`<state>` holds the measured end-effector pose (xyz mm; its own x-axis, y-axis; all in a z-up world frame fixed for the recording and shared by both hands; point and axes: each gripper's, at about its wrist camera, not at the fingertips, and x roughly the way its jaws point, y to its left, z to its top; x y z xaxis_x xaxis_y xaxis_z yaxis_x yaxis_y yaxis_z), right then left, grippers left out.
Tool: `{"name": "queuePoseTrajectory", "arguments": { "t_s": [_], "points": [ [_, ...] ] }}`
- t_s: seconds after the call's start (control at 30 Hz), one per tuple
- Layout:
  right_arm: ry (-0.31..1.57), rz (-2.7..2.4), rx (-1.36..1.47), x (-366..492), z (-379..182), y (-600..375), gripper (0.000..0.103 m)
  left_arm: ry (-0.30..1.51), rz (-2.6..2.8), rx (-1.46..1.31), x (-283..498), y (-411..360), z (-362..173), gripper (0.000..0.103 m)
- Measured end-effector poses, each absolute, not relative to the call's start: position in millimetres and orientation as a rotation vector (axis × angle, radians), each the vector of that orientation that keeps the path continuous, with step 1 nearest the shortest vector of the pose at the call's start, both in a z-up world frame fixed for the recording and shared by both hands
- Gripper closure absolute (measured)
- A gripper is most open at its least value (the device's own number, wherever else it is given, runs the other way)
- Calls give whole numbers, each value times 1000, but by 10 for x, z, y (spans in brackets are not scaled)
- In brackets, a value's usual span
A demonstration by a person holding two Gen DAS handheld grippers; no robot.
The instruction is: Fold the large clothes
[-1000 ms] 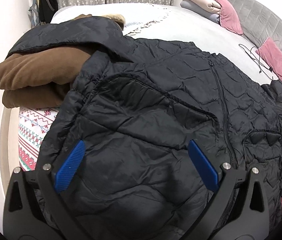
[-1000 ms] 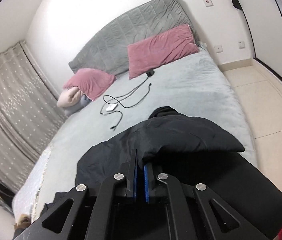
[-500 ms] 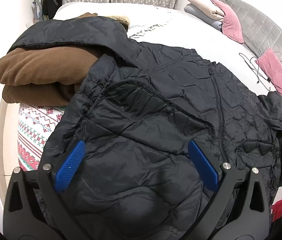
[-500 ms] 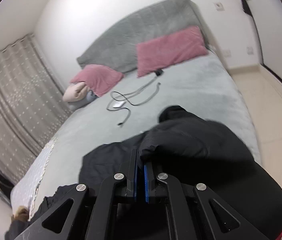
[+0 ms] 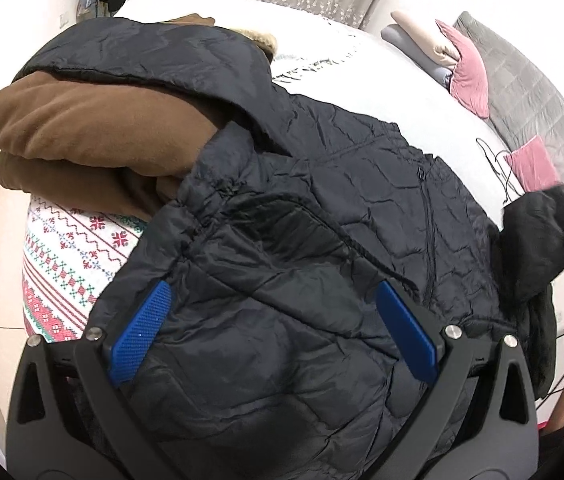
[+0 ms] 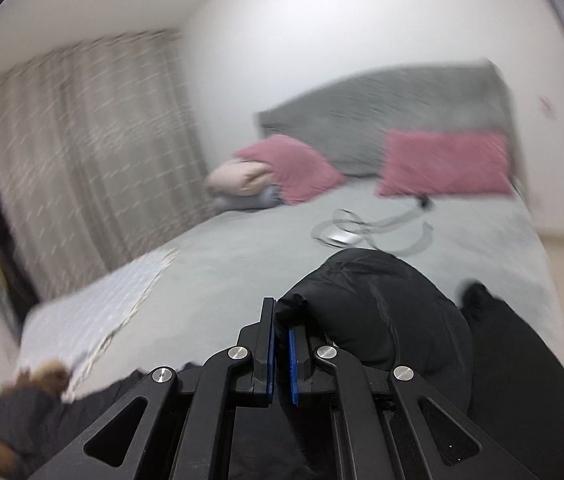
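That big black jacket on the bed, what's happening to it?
Someone is folding the black jacket with two handheld grippers. The right gripper is shut on the jacket's sleeve and holds it up over the grey bed. The left gripper hangs open above the jacket's body, holding nothing. A folded brown garment lies beside it.

Black quilted jacket (image 5: 321, 264), brown folded garment (image 5: 82, 132), pink pillows (image 6: 445, 164).

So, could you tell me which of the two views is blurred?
Right wrist view: motion blur smears the curtain and pillows, only the gripper stays crisp. Left wrist view: sharp throughout, jacket quilting clear, fisheye bending at the edges.
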<state>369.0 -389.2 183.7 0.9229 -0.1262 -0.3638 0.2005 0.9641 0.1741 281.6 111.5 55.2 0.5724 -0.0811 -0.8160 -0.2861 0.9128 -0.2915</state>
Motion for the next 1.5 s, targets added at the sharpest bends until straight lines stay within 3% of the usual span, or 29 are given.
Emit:
{"name": "queuePoseTrajectory", "arguments": {
  "t_s": [0.23,0.5,0.6,0.67,0.73,0.93,1.0,1.07,1.1,1.2,1.37,1.5],
  "points": [
    [504,43,-59,4043,1184,-2428,98,967,133,-499,2824,1281,541,1],
    [683,173,-264,4034,299,-1461,95,976,120,-544,2823,1323,540,1],
    [734,211,-313,4010,122,-1307,80,979,116,-541,2828,1310,541,1],
    [744,228,-364,3975,30,-1187,60,980,116,-540,2836,1308,538,1],
    [740,242,-400,3921,-24,-1091,47,982,117,-543,2837,1320,532,1],
    [723,275,-575,3783,-100,-775,40,981,113,-565,2839,1376,539,1],
    [782,347,-442,3764,12,-864,38,980,109,-581,2826,1407,546,1],
    [891,431,-310,3778,54,-986,19,979,110,-592,2816,1430,551,1],
    [950,445,-296,3789,32,-1025,16,979,111,-596,2812,1431,550,1],
    [1007,368,-282,3821,31,-1278,16,985,103,-604,2828,1418,544,1],
    [962,563,280,3859,373,-2154,16,987,94,-583,2844,1362,543,1],
    [846,581,487,3855,565,-2666,16,988,96,-574,2848,1336,541,1]
  ]
}}
